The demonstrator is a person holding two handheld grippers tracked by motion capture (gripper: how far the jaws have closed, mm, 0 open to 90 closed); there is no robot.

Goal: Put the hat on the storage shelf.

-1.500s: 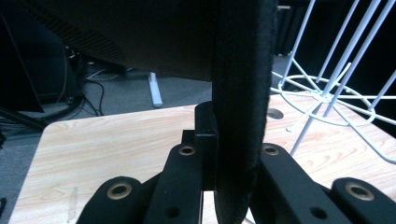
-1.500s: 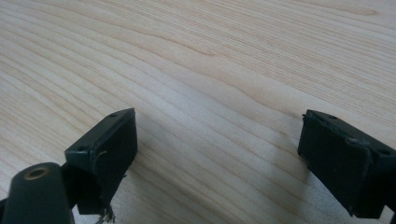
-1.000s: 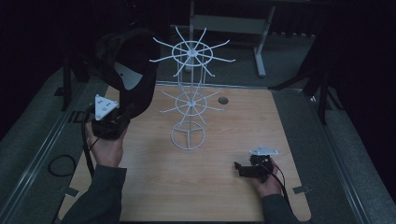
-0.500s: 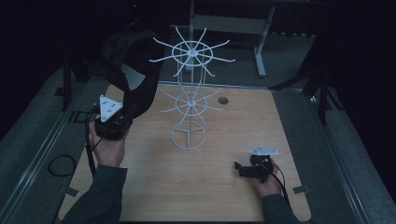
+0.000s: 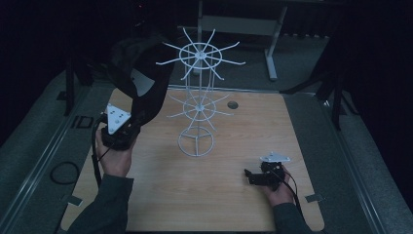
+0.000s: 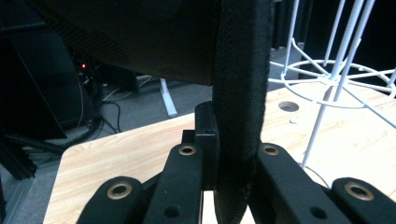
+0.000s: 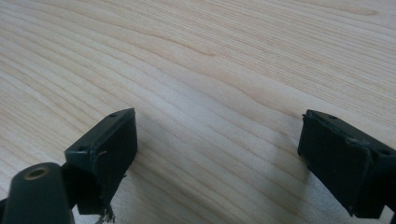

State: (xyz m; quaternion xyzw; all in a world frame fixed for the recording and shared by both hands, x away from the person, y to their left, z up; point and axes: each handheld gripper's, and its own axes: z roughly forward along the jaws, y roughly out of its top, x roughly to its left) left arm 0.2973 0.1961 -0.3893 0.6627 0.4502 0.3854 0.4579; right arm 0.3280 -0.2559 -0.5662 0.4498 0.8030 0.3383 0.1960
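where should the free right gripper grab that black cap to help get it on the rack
Best bet: the cap's curved brim, which hangs free above and beyond the left gripper, already shut on the cap's lower edge. Bring the right gripper, now open and low over the table, up from the rack side. The brim is a thin, stiff edge that suits two flat jaws.

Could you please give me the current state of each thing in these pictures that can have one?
Left gripper: shut on the cap's brim.
Cap: black, held up off the table beside the rack, not yet hung.
Rack: white wire, upright on the table, its arms bare.
Right gripper: fingers open, holding nothing, low over the table.
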